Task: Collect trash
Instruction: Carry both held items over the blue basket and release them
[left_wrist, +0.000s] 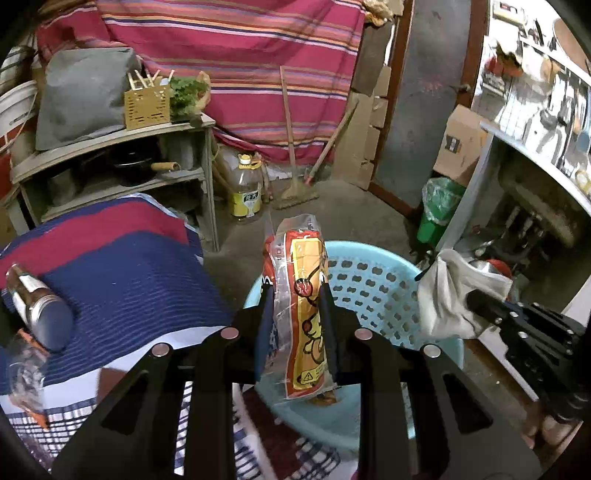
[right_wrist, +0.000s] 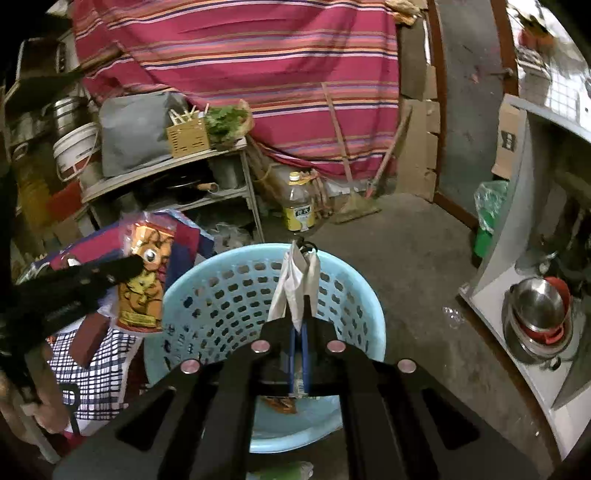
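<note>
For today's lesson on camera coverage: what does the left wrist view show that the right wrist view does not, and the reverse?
Left wrist only: a metal flask lying on the striped cloth.

Right wrist only: steel bowls stacked low on the right, and a white bucket on the left.

Both: the blue basket, the left gripper shut on the snack wrapper, and the right gripper shut on the white paper.

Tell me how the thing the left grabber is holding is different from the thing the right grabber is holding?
The snack wrapper in the left gripper is shiny red, orange and yellow plastic with cartoon printing; the white rag in the right gripper is plain, with no print. The snack wrapper stands up stiffly, while the white rag looks soft and creased. Both are pinched between closed fingers and held above the blue basket.
</note>
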